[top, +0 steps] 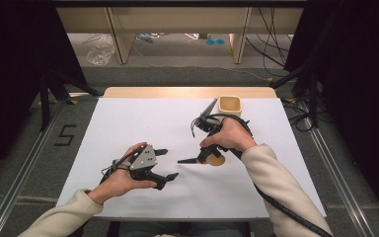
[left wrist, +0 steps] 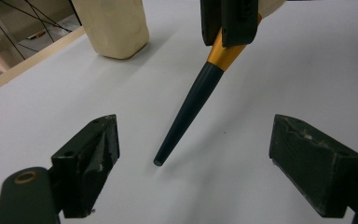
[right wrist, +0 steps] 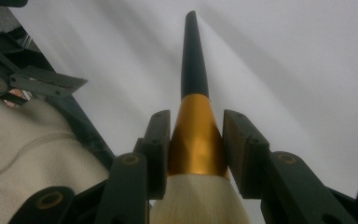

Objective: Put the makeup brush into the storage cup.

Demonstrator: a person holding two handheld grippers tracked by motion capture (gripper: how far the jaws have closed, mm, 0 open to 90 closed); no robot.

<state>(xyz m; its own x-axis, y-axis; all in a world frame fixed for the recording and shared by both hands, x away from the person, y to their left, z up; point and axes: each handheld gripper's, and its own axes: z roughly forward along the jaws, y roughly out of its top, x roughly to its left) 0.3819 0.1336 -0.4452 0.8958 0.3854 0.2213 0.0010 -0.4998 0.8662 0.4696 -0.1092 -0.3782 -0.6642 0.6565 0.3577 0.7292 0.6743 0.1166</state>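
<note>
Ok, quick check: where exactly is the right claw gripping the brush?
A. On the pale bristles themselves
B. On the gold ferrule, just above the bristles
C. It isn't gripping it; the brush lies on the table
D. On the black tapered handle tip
B: in the right gripper view the right claw has its jaws pressed on both sides of the brush at the gold ferrule.

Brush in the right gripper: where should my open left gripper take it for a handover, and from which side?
Take the black tapered handle, probably around its middle. The right gripper clamps the gold ferrule, so the handle juts free, tip low over the white table. The left gripper already faces that tip with jaws apart; come in along the handle from the tip end, one jaw each side.
</note>
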